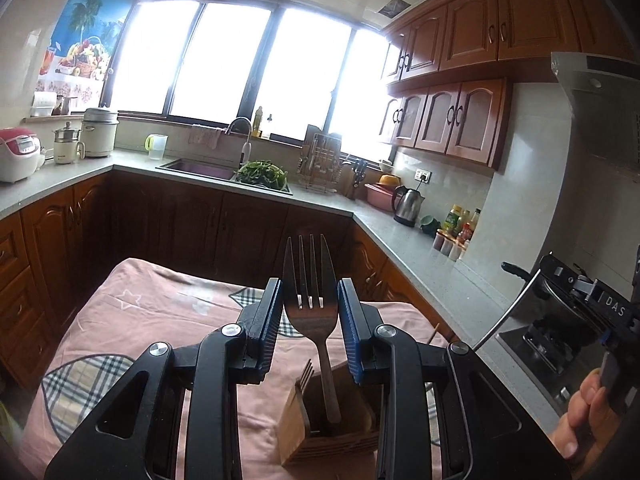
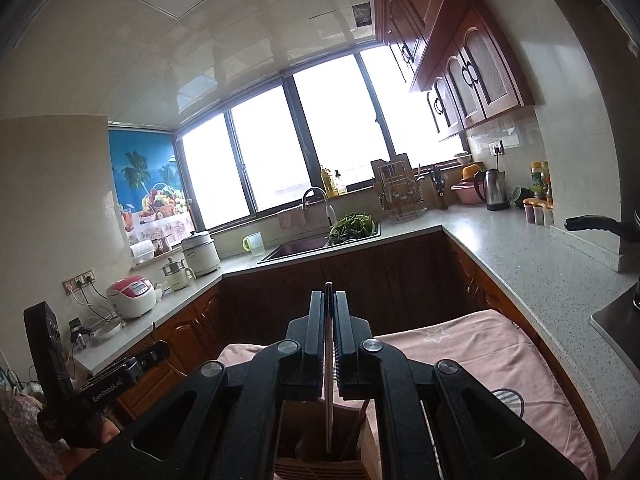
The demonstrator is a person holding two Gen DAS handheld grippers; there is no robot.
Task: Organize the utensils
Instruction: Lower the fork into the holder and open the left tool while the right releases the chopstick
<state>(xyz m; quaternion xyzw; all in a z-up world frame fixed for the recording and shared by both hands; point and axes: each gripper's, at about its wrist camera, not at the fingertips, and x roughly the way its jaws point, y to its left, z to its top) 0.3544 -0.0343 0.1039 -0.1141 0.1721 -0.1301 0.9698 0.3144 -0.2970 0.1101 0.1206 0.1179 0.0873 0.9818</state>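
Table (image 1: 132, 312), draped in a pink cloth, is carrying the wooden utensil holder (image 1: 296, 436) near its front edge; a knock from either gripper is likely to slide the holder on that loose fabric.

Utensil holder is already housing one fork (image 1: 306, 372) in a side slot, its tines poking up where an incoming handle could catch.

Left gripper (image 1: 310, 304) is pinching a large fork (image 1: 310, 280) across the head, tines up, handle dangling into the holder's mouth. The hold looks narrow, so the fork could be swinging or slipping.

Right gripper (image 2: 329, 320) is clamping tight on a thin flat utensil (image 2: 329, 380), seen edge-on and not identifiable, its lower end over the same holder (image 2: 320, 464). Both pieces are risking collision there.
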